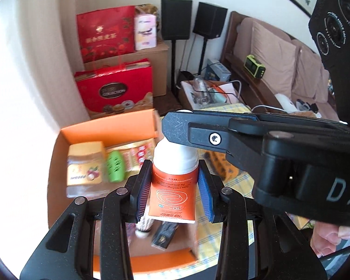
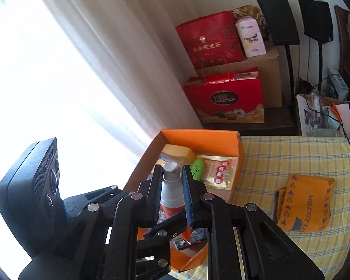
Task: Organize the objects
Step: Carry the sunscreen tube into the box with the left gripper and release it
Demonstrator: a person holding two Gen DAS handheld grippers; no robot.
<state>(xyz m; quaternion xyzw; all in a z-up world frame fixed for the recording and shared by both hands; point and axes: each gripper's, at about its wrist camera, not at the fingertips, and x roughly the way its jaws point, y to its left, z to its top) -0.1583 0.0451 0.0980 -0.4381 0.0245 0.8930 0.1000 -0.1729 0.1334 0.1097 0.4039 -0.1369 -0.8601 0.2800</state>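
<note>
An orange-and-white tube (image 1: 172, 186) with a white cap is held above the orange box (image 1: 109, 128). My left gripper (image 1: 173, 193) stands on both sides of its orange body, pads touching it. My right gripper (image 2: 171, 186) is shut on the tube's white cap (image 2: 171, 179); its finger (image 1: 198, 128) crosses over the cap in the left wrist view. The box holds a yellow-lidded jar (image 1: 86, 165), a green bottle (image 1: 115, 166), gold sachets (image 1: 137, 156), a shuttlecock (image 1: 143, 226) and a small dark packet (image 1: 164, 234).
The box (image 2: 198, 137) sits on a yellow checked cloth (image 2: 291, 154). An orange folded cloth (image 2: 308, 200) lies to the right. Red gift bags (image 2: 224, 100), cardboard boxes, speakers (image 2: 277, 18) and a sofa (image 1: 280, 60) stand behind. A bright curtain (image 2: 70, 70) hangs at left.
</note>
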